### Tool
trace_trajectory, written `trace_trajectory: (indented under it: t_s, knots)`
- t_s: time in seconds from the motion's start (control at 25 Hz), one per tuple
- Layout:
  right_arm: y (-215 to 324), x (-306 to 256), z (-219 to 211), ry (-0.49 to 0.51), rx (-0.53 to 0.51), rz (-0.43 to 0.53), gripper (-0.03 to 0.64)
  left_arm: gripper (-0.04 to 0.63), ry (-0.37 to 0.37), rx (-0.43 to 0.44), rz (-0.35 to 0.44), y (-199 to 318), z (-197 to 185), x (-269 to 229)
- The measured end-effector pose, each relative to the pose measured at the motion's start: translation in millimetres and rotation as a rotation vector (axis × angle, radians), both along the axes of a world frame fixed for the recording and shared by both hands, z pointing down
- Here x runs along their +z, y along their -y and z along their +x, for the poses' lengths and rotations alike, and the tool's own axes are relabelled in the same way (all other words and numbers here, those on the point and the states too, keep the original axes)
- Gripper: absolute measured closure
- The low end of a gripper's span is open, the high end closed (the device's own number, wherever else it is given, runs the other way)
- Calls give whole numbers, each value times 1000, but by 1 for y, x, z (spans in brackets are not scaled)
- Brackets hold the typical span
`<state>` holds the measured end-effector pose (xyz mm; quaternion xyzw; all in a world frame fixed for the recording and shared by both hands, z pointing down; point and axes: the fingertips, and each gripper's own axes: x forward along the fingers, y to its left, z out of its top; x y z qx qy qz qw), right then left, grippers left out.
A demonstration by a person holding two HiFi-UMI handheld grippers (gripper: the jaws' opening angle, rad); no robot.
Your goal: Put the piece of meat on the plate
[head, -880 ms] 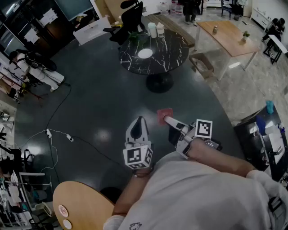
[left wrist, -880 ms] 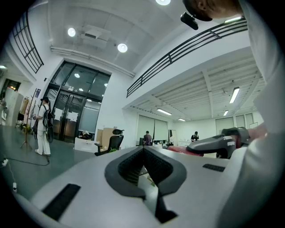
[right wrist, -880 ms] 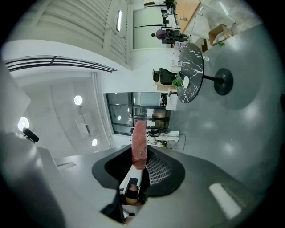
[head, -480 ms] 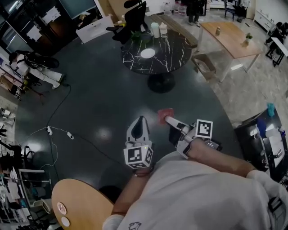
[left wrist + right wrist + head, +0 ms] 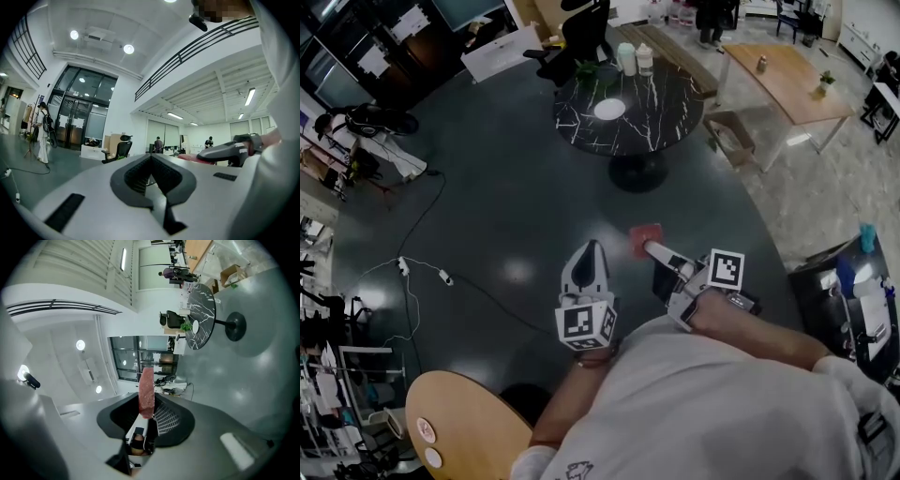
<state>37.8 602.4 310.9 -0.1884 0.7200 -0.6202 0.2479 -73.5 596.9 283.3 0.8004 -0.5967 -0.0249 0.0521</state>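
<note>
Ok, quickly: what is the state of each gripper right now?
Left gripper: closed, nothing between its jaws.
Right gripper: closed on the piece of meat.

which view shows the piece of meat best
The right gripper view: the piece of meat stands mid-frame, clamped in the right tongs, with its pink grain clear. The head view shows only a small red patch at the tong tips; the left gripper view catches a thin red sliver off to the right.
</note>
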Motion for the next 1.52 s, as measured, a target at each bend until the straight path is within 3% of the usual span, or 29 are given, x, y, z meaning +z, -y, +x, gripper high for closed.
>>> trace_trajectory:
  t_s: [0.6, 0.84, 0.96, 1.52]
  knots:
    - [124, -8, 58, -1, -66, 30, 529, 589, -17, 2, -22, 134, 76, 2]
    - [162, -6, 87, -19, -113, 39, 529, 589, -60, -9, -22, 174, 111, 2]
    - [177, -2, 101, 0, -107, 15, 529, 589, -95, -10, -42, 190, 121, 6]
    - [233, 10, 144, -20, -9, -2, 529, 589, -80, 93, -49, 262, 166, 14]
